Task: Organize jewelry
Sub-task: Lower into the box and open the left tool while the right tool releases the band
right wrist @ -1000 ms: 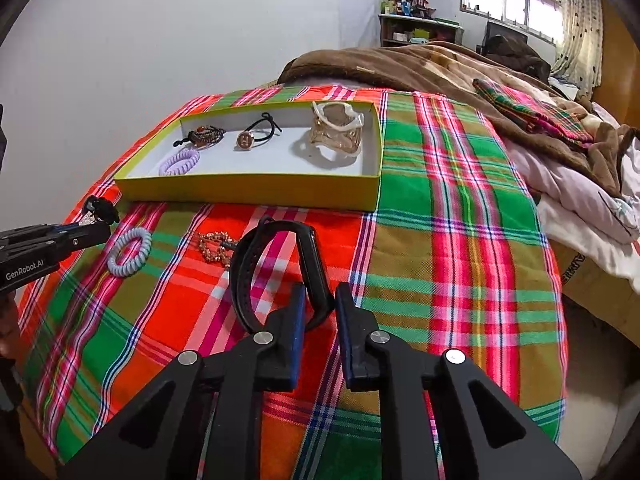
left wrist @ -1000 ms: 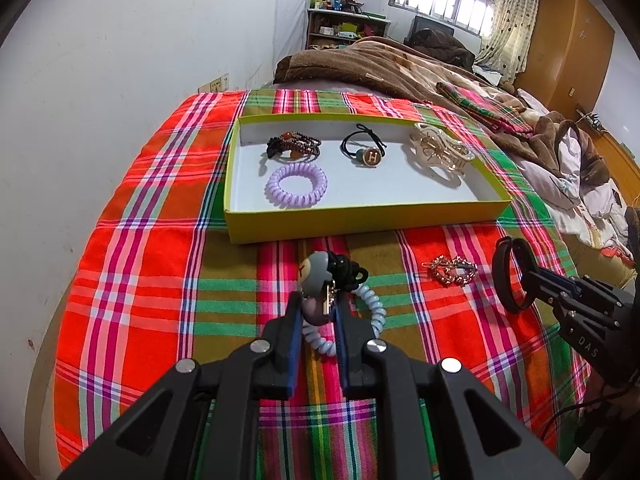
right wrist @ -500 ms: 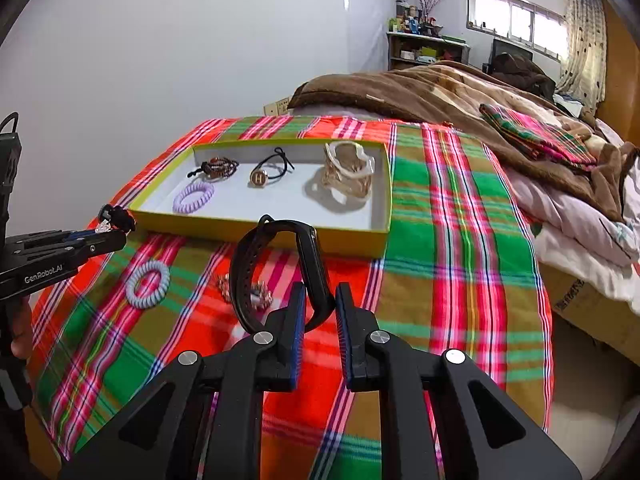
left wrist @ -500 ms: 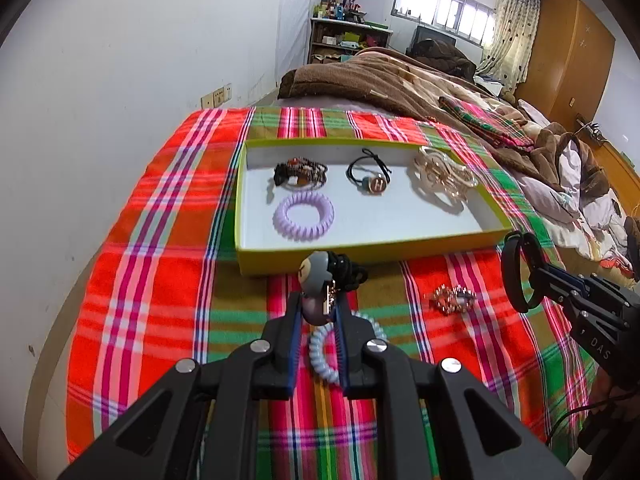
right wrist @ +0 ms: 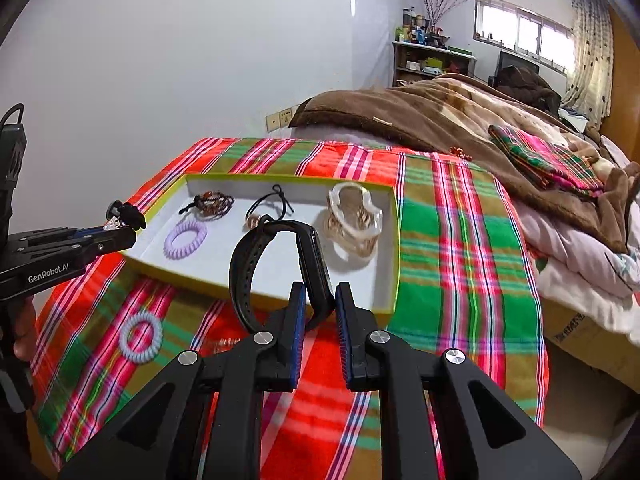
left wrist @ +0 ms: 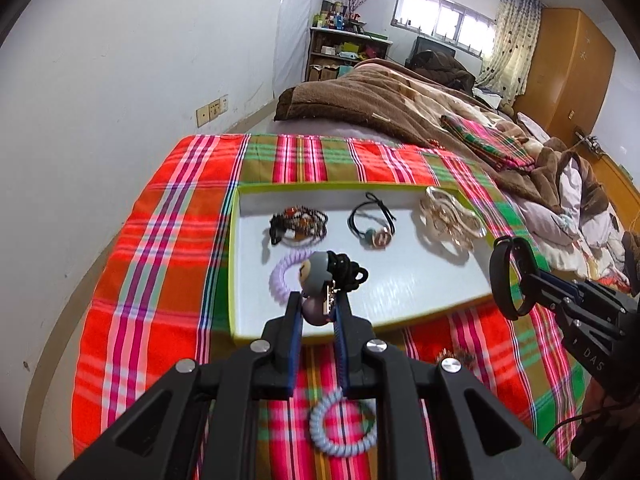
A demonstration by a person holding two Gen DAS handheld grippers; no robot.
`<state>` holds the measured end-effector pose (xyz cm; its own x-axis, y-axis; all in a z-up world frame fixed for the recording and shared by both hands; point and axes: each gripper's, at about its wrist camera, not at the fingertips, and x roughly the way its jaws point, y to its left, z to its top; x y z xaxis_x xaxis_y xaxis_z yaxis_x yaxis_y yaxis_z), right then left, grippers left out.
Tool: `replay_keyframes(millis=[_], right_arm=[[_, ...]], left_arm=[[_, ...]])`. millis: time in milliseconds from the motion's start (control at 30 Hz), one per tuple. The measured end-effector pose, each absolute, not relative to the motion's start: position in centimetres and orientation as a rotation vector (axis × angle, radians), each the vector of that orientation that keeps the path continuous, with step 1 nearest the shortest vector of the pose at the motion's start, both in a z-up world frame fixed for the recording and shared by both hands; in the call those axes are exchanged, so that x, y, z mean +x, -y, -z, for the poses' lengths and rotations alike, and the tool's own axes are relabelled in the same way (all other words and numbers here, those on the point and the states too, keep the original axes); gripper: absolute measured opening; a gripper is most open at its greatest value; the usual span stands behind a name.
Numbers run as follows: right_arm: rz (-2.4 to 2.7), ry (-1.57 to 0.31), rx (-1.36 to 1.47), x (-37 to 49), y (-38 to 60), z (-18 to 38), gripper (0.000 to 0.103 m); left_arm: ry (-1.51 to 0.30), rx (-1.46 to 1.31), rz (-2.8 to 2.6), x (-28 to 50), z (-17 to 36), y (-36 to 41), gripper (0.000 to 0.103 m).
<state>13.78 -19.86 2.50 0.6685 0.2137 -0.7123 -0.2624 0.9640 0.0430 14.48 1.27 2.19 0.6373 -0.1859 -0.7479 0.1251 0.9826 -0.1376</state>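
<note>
Black rubber wristband point(right wrist: 276, 268) pinched in right hand-held gripper point(right wrist: 320, 308), grey-bead black hair tie point(left wrist: 332, 280) clamped in left hand-held gripper point(left wrist: 318, 312), both above the yellow-rimmed white tray point(left wrist: 400, 320); thin grips may slip, dropping pieces onto the plaid bedspread point(left wrist: 160, 280).

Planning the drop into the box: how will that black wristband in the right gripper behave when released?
The black wristband holds its loop in the right gripper, so probably springy, not floppy. Likely light; may bounce or roll on edge.
</note>
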Motion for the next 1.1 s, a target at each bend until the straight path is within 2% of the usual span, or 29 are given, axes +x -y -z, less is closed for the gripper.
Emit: replay_keyframes(millis=[433, 1100], right_arm=[[-0.276, -0.829, -0.091, 18.6, 18.4, -1.1, 0.015], [-0.281, -0.91, -0.137, 21.4, 16.5, 1.8, 0.015]], left_arm=[[-0.924, -0.103, 0.173, 18.5, 0.4, -1.2, 0.016], [-0.973, -0.098, 0.152, 20.1, 2.7, -1.6, 0.016]])
